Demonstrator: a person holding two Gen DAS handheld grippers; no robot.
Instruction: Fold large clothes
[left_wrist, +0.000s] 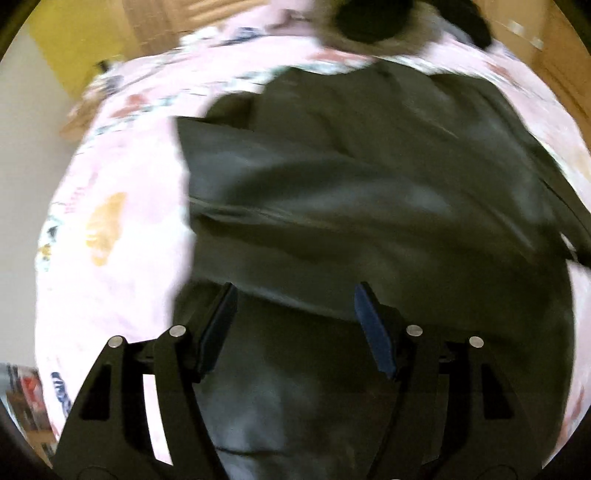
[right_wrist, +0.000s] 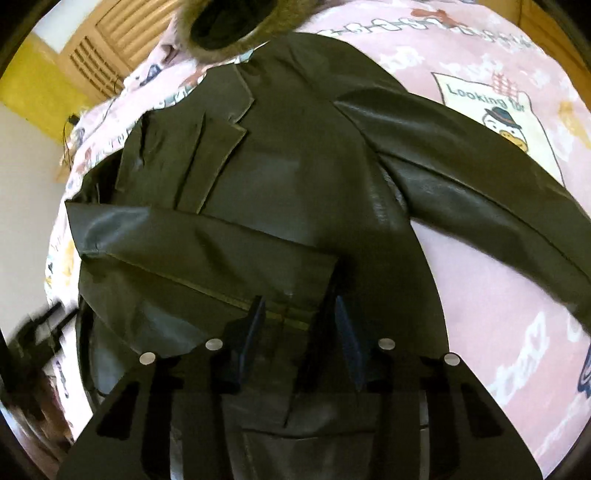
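Observation:
A dark olive leather jacket (right_wrist: 295, 177) lies spread on a pink printed bedsheet (right_wrist: 480, 295). In the right wrist view its collar points away, one sleeve (right_wrist: 207, 243) is folded across the front, and the other sleeve (right_wrist: 480, 177) stretches out to the right. My right gripper (right_wrist: 299, 306) is open just above the folded sleeve's cuff, holding nothing. In the blurred left wrist view the jacket (left_wrist: 369, 184) fills the middle. My left gripper (left_wrist: 295, 299) is open wide above the jacket's lower part and is empty.
A fur-trimmed dark garment (right_wrist: 229, 26) lies at the far end of the bed, also in the left wrist view (left_wrist: 369, 22). Wooden louvred doors (right_wrist: 110, 40) and a yellow wall (right_wrist: 40, 85) stand behind. The bed's left edge (left_wrist: 48, 240) drops to the floor.

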